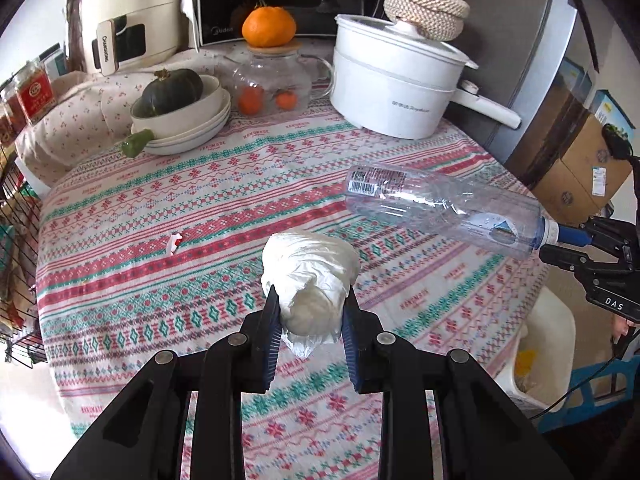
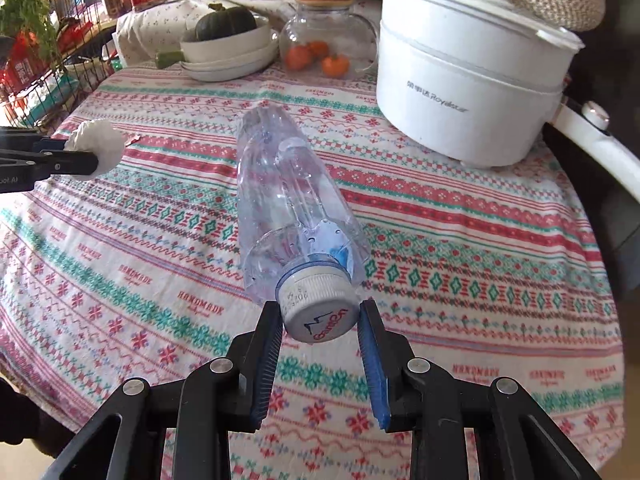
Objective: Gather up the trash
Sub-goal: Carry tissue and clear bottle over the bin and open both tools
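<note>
My left gripper (image 1: 310, 300) is shut on a crumpled white plastic wad (image 1: 312, 272), held above the patterned tablecloth (image 1: 160, 248). My right gripper (image 2: 322, 312) is shut on the white cap (image 2: 316, 304) of an empty clear plastic bottle (image 2: 288, 200), which sticks out level over the table. In the left wrist view the bottle (image 1: 440, 204) hangs at the right with the right gripper (image 1: 560, 240) on its neck. In the right wrist view the left gripper (image 2: 92, 156) shows at the left edge with the wad (image 2: 100, 144). A small red-and-white scrap (image 1: 175, 242) lies on the cloth.
A white electric pot (image 1: 396, 80) stands at the back right. A glass jar with oranges (image 1: 272, 80), stacked bowls holding a dark squash (image 1: 180, 108) and a white appliance (image 1: 128, 12) line the back. A wire rack (image 2: 48, 72) is at the left. A white bin (image 1: 536, 352) sits below the table's right edge.
</note>
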A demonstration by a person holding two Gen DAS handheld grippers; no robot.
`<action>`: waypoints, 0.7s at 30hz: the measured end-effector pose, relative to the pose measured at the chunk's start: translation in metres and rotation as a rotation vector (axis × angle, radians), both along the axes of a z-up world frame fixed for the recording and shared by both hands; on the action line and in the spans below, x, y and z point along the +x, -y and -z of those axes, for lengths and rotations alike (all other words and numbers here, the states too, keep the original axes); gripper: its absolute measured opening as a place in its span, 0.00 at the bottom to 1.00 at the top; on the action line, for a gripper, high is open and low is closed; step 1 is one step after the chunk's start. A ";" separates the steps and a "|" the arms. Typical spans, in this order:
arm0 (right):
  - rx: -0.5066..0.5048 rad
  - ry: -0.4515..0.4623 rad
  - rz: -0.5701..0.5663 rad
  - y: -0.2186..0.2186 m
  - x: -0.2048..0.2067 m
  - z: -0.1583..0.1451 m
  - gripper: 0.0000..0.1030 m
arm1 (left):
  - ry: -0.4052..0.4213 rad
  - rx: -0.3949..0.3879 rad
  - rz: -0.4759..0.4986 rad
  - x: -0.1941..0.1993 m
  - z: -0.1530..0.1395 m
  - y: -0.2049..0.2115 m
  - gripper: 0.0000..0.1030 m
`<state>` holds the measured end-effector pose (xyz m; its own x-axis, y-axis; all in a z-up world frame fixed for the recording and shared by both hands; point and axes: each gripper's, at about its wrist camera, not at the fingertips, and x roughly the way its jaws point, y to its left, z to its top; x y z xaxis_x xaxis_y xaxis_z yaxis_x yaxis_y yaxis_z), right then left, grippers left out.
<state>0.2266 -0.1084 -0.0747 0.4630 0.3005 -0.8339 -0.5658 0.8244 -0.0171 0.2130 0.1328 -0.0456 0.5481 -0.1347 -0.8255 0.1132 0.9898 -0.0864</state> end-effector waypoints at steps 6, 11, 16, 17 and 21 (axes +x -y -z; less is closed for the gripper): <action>0.018 0.023 0.080 0.017 -0.052 -0.030 0.33 | 0.019 -0.020 0.032 -0.048 -0.015 0.035 0.28; 0.039 0.023 0.159 0.037 -0.087 -0.037 0.32 | 0.018 -0.067 0.058 -0.074 -0.009 0.057 0.28; 0.051 0.032 0.210 0.055 -0.113 -0.044 0.32 | 0.036 -0.044 0.121 -0.086 -0.009 0.083 0.28; 0.053 0.039 0.212 0.058 -0.118 -0.047 0.32 | 0.034 -0.041 0.132 -0.088 -0.008 0.087 0.28; 0.079 0.044 0.243 0.072 -0.130 -0.057 0.32 | 0.029 -0.037 0.171 -0.090 -0.005 0.105 0.28</action>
<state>0.0968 -0.1808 -0.0181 0.5652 0.2392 -0.7895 -0.3510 0.9358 0.0322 0.1235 0.0276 -0.0406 0.5381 -0.2580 -0.8025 0.2824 0.9522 -0.1167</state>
